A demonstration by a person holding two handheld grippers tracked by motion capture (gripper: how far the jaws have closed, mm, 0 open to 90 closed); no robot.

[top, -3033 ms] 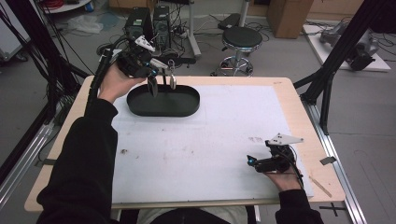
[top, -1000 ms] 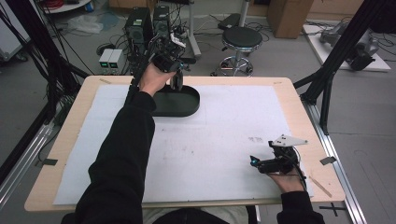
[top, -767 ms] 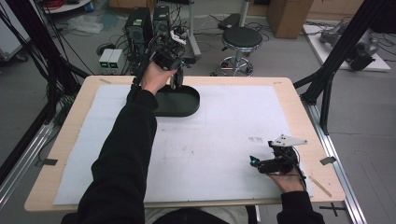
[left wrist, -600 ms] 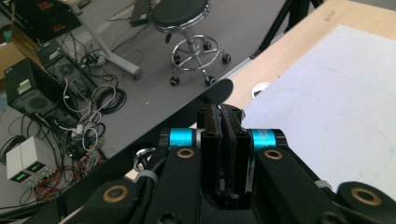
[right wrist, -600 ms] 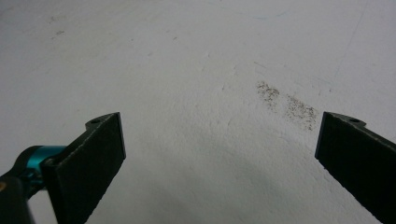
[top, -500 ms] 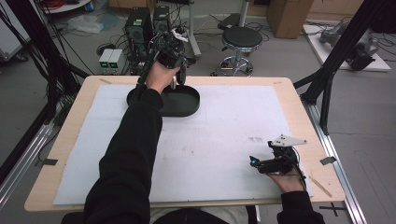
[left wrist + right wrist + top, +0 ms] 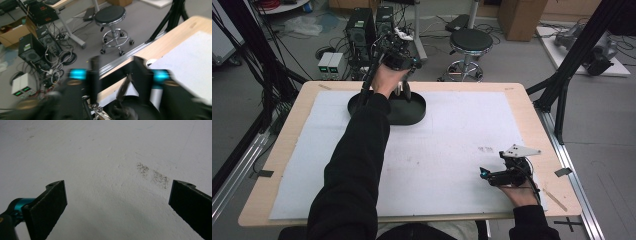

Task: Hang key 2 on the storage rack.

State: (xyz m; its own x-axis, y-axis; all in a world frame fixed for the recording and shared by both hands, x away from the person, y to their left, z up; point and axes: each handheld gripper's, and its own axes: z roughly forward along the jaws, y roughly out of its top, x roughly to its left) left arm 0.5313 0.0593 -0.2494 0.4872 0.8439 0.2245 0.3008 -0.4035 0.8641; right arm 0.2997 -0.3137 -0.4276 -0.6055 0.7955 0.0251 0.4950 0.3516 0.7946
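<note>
- A black oval tray point(image 7: 412, 111) lay at the far edge of the worktop point(image 7: 532, 102), on the white sheet point(image 7: 447, 150) that covered most of the wooden top.
- The tray was shallow, with a low raised rim and a dark, matte inside; a sleeve hid its left part in the high view.
- The left gripper point(image 7: 403, 89) hung over the tray's far rim, fingers pointing down toward it, held by a hand point(image 7: 388, 77) at the end of a long black sleeve point(image 7: 357, 165).
- In the left gripper view the picture was blurred; the two black fingers point(image 7: 141, 75) stood a moderate way apart, and a thin dark piece point(image 7: 123, 90) showed between them. Whether they pinched it I cannot tell.
- The right gripper point(image 7: 486, 175) rested low near the front right corner of the sheet, well apart from the tray, with a grey three-cornered plate point(image 7: 521, 150) on top.
- In the right gripper view its fingers point(image 7: 53, 202) were spread wide over bare white sheet, holding nothing; a faint speckled grey smudge point(image 7: 152, 175) marked the sheet between them.
- Beyond the worktop stood a black round stool point(image 7: 469, 41) on a chrome base, dark computer towers point(image 7: 361, 27) and two small white boxes point(image 7: 331, 62) with green lit readouts, too small to read.
- No brand, label or writing could be read anywhere.
</note>
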